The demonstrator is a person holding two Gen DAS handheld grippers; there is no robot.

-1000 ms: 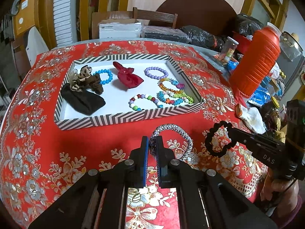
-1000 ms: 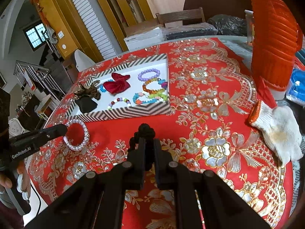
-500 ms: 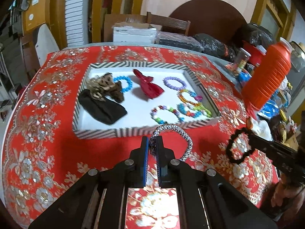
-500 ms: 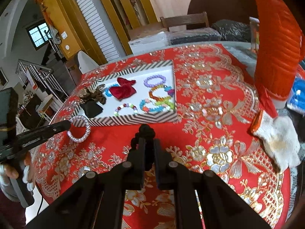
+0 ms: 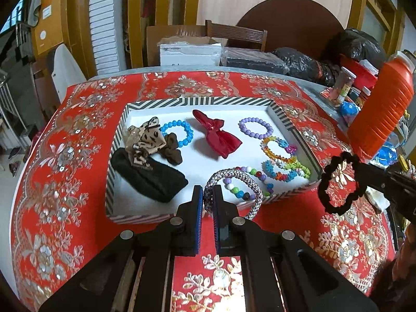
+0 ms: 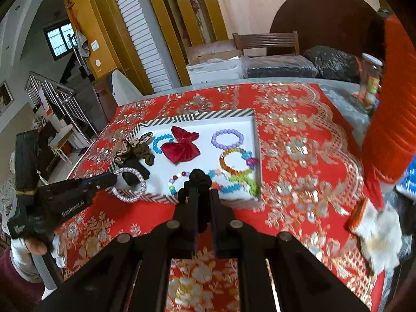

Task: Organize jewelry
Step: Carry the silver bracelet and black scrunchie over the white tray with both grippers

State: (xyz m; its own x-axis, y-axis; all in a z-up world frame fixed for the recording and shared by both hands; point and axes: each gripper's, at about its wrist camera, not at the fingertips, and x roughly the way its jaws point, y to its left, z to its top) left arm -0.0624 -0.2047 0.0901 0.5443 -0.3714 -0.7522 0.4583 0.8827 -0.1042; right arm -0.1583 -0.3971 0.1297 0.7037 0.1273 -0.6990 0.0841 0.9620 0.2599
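My left gripper (image 5: 207, 195) is shut on a silver-grey woven bracelet (image 5: 256, 184) and holds it over the near rim of the striped tray (image 5: 202, 102); it also shows in the right wrist view (image 6: 130, 184). My right gripper (image 6: 201, 195) is shut on a black scrunchie (image 6: 199, 176), which shows in the left wrist view (image 5: 338, 182) hanging right of the tray's near right corner. The tray (image 6: 197, 115) holds several bead bracelets, a red bow (image 5: 218, 137), a black pouch (image 5: 150, 176) and a leopard-print scrunchie (image 5: 145, 137).
A tall orange ribbed jug (image 5: 382, 109) stands at the table's right side. A white work glove (image 6: 377, 231) lies on the red patterned cloth (image 5: 65, 182) at the right. Bags and boxes crowd the table's far edge, with a chair behind.
Both grippers have moved forward toward the tray, still holding their pieces. The woven bracelet now hangs over the tray's near rim, and the scrunchie is closer to its near right corner.
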